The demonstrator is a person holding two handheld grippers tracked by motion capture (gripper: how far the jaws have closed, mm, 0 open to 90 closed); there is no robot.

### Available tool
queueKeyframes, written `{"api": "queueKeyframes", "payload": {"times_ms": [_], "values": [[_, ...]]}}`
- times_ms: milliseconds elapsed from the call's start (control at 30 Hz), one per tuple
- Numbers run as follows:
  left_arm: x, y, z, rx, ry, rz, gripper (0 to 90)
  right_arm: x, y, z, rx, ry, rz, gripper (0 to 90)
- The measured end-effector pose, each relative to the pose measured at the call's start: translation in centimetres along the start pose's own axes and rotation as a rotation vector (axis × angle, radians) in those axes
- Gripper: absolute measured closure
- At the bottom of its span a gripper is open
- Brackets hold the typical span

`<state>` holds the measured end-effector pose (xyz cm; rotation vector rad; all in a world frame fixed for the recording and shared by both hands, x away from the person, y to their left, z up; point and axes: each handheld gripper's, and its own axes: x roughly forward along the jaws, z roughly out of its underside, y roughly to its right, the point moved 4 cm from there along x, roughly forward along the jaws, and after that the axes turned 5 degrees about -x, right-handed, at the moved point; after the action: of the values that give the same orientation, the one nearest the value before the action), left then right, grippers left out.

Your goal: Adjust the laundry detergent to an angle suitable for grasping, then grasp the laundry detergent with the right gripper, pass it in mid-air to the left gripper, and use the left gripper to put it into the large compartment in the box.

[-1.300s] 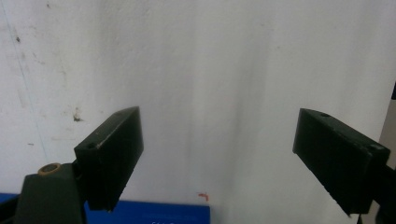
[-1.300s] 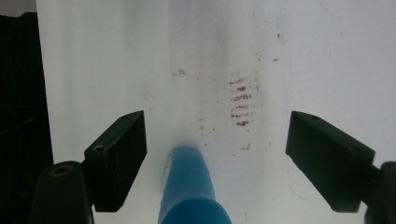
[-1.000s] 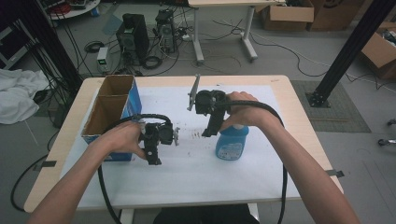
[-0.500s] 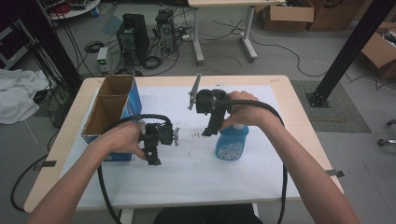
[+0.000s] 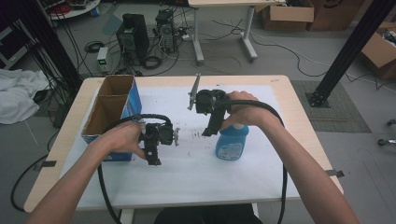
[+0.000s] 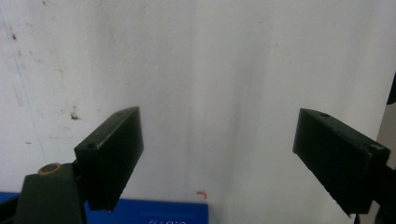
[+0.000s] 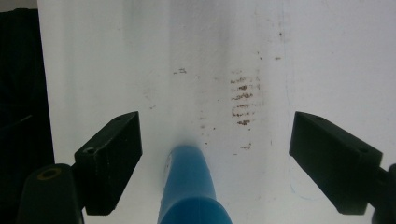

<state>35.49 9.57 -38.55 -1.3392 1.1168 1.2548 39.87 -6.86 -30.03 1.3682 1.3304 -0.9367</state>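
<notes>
Right claw [image 5: 206,132] is held wide apart right above the blue bottle [image 5: 231,143], whose cap is seen between the jaws in the right gripper view, nothing clamped yet. Bottle is stood upright on the white sheet [image 5: 261,168] of the tabletop [image 5: 299,107], near some brown smudges [image 5: 196,135]. Left claw [image 5: 154,161] is spread apart too, pointed down at the sheet just beside the blue cardboard box [image 5: 109,116].
</notes>
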Motion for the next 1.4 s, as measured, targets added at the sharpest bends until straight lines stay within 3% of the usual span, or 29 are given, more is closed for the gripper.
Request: {"api": "queueKeyframes", "payload": {"times_ms": [100, 133, 333, 500, 533, 633, 900, 1400], "values": [[0.0, -0.1, 0.0, -0.004, 0.005, 0.009, 16.7, 0.0, 0.0, 0.0, 0.002, 0.003, -0.002, 17.0], [-0.1, -0.6, 0.0, 0.041, -0.031, -0.004, 16.7, 0.0, 0.0, 0.0, 0.003, 0.005, -0.002, 17.0], [-0.1, -0.4, 0.0, 0.039, -0.034, -0.004, 16.7, -0.4, -0.1, 0.1, 0.002, 0.015, -0.006, 17.9], [0.0, -0.3, 0.0, 0.014, -0.013, 0.006, 16.7, -0.8, -0.1, 0.5, 0.012, 0.027, -0.005, 18.0], [-0.1, -0.5, 0.0, 0.032, -0.022, 0.004, 16.7, -1.0, -0.1, 0.6, 0.015, 0.030, -0.004, 17.8], [-0.1, -0.5, -0.1, 0.022, -0.015, 0.008, 16.6, -1.5, -0.2, 1.0, 0.022, 0.047, -0.001, 17.9], [0.1, -0.4, -0.5, 0.011, 0.008, 0.014, 16.3, -2.8, -0.5, 2.8, 0.054, 0.086, -0.007, 18.1], [-0.3, -0.3, -0.2, 0.006, 0.024, 0.011, 16.3, -2.9, -1.5, 6.9, 0.139, 0.179, -0.016, 18.1]]}}
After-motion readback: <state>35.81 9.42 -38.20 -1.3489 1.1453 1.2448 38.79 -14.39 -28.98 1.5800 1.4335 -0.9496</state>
